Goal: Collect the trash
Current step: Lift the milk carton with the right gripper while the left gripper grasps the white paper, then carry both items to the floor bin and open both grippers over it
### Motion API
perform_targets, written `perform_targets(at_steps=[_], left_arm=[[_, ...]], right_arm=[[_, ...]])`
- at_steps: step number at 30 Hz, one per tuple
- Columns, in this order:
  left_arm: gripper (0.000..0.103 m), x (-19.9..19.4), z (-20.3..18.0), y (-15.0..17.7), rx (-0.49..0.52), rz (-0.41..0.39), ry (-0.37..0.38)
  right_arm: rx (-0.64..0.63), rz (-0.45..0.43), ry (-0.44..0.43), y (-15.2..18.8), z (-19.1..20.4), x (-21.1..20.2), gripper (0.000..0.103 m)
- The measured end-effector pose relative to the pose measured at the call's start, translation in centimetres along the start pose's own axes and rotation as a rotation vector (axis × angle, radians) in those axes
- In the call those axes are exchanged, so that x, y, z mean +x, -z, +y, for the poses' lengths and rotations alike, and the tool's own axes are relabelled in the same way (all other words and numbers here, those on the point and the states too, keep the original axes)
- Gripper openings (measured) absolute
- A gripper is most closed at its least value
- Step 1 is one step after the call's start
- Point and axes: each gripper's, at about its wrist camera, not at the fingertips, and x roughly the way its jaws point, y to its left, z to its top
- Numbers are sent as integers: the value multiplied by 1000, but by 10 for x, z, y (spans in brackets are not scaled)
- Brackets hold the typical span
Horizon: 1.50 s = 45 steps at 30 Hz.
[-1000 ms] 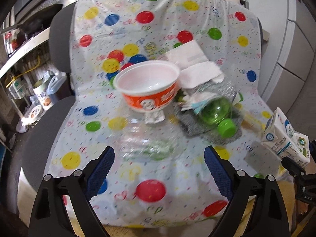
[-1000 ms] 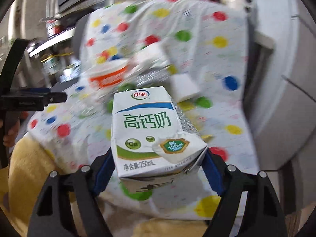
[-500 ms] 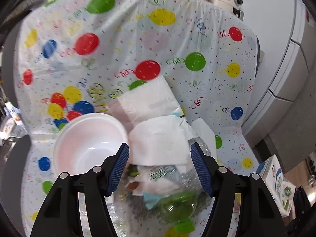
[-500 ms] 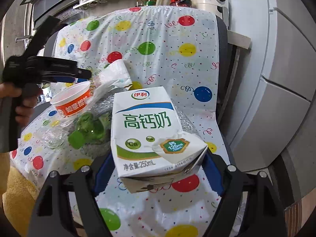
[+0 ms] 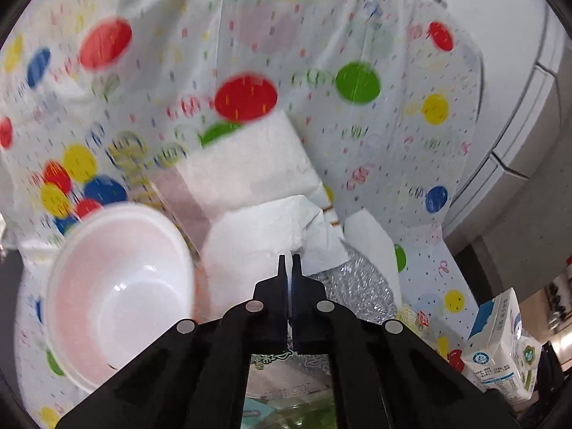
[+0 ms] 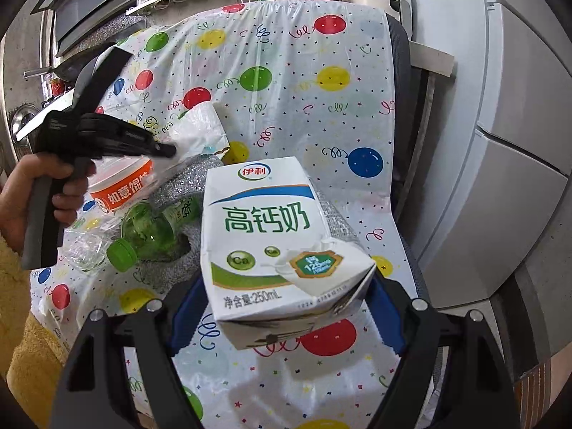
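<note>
My left gripper (image 5: 287, 264) has its jaws closed together over a crumpled white tissue (image 5: 250, 243); whether it pinches the tissue I cannot tell. It also shows in the right wrist view (image 6: 171, 150), tips at the white paper (image 6: 200, 132). My right gripper (image 6: 286, 296) is shut on a white and green milk carton (image 6: 271, 236), held above the chair seat. The carton shows at the lower right of the left wrist view (image 5: 500, 350). A white bowl with an orange outside (image 5: 114, 293) stands left of the tissue. A green plastic bottle (image 6: 153, 228) lies on a grey cloth (image 6: 171, 268).
A balloon-print plastic sheet (image 6: 286, 71) covers the chair. A folded white paper (image 5: 246, 164) and a silvery crinkled wrapper (image 5: 357, 286) lie behind the tissue. A clear crushed bottle (image 6: 85, 250) lies left of the green one. Grey cabinets (image 6: 518, 143) stand right.
My left gripper has moved forward over the trash pile and its jaws have closed from wide open. The right gripper keeps the carton in place.
</note>
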Motion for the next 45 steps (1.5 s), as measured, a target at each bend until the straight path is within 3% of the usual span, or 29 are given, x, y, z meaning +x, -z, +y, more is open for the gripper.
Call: perform_targets(at_steps=[9, 14, 18, 21, 27, 33, 38, 45], left_arm=[[1, -112, 1, -13, 11, -228, -18], [1, -161, -12, -8, 48, -367, -116], [1, -188, -16, -15, 57, -420, -93], [1, -215, -29, -10, 83, -459, -22], [1, -231, -84, 17, 171, -439, 145], [1, -193, -154, 65, 241, -315, 327], [1, -152, -226, 89, 298, -190, 507], [1, -133, -324, 117, 357, -153, 688]], right_arm=[[7, -56, 20, -14, 3, -28, 79], [5, -81, 54, -21, -1, -49, 79], [4, -91, 78, -19, -5, -65, 79], [11, -98, 92, -14, -9, -76, 79], [52, -93, 140, 1, -32, -94, 79], [105, -59, 220, 34, -69, -112, 79], [176, -24, 342, 73, -121, -139, 79], [299, -5, 504, 127, -189, -184, 79]])
